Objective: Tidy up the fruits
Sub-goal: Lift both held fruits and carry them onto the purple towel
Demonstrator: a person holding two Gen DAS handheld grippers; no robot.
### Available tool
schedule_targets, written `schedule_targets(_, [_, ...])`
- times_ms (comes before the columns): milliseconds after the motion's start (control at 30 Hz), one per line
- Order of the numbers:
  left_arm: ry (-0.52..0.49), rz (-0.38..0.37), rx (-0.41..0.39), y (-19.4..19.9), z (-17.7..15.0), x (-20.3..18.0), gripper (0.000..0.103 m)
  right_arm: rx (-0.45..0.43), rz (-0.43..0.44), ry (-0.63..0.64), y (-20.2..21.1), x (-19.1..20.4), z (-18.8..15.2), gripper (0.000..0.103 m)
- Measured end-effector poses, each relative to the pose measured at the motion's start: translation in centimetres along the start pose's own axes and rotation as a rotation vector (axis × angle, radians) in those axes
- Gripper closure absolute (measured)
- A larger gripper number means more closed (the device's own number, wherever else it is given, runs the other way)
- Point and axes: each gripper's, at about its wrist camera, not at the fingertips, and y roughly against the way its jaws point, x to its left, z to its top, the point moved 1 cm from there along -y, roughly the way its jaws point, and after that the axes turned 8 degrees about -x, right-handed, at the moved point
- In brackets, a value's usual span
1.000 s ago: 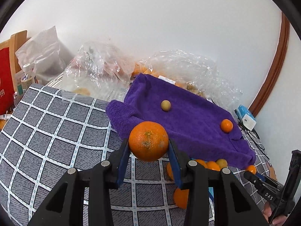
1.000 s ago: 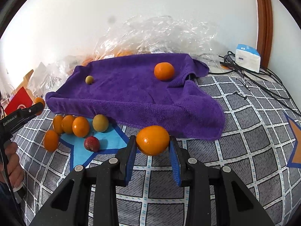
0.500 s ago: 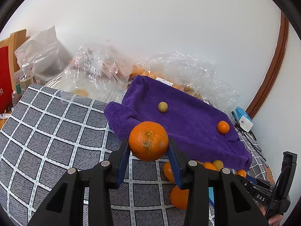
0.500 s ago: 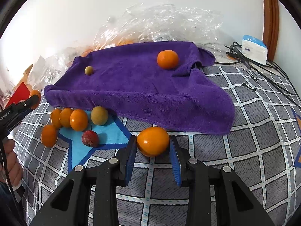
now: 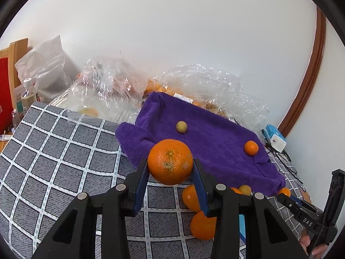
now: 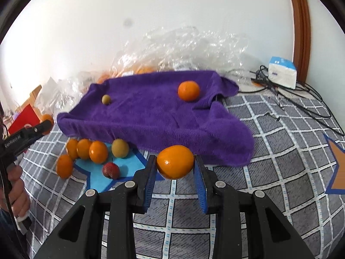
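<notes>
Left gripper (image 5: 170, 179) clamping large orange (image 5: 170, 161) between pads, right gripper (image 6: 175, 176) clamping smooth orange (image 6: 175, 161), purple towel (image 6: 155, 112) beyond

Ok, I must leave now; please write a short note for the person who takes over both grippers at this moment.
Left gripper: shut on a large round pitted orange, held above the grey checked cloth.
Right gripper: shut on a smooth oval orange fruit, just in front of the purple towel.
Done: one small orange mandarin and one small yellow-green round fruit lie on the towel.
Left: the two held fruits, and the loose group by the blue star patch: five orange fruits, one yellow-green fruit, one small red fruit.
</notes>
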Motion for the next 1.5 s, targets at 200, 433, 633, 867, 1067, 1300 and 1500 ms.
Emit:
schedule_targets(200, [-0.01, -0.007, -0.021, 0.9, 0.9, -0.6, 0.065, -0.044, -0.009, -0.011, 1.5, -0.4, 2.8, 0.069])
schedule_targets(433, [-0.028, -0.002, -0.053, 1.8, 4.4, -1.6, 0.065, -0.102, -0.018, 0.01, 1.7, -0.3, 7.2, 0.069])
schedule_targets(633, [-0.037, 0.018, -0.089, 0.1, 7.8, -2.6, 0.065, -0.131, -0.031, 0.017, -0.1, 0.0, 10.8, 0.069])
schedule_targets(867, [-0.027, 0.03, -0.058, -4.8, 8.2, -3.7, 0.065, -0.124, -0.036, -0.016, -3.7, -0.6, 12.2, 0.069])
schedule_targets(1067, [-0.025, 0.049, 0.034, -9.4, 5.8, -2.8, 0.065, -0.014, -0.03, -0.017, -8.3, -1.3, 9.4, 0.069])
schedule_targets(1300, [-0.064, 0.104, 0.115, -11.6, 3.4, -2.7, 0.065, 0.068, -0.032, 0.006, -10.9, -1.2, 7.3, 0.069])
schedule_targets(1500, [-0.113, 0.15, 0.143, -12.6, 2.5, -3.3, 0.065, 0.08, -0.05, 0.045, -11.4, -0.4, 6.6, 0.069])
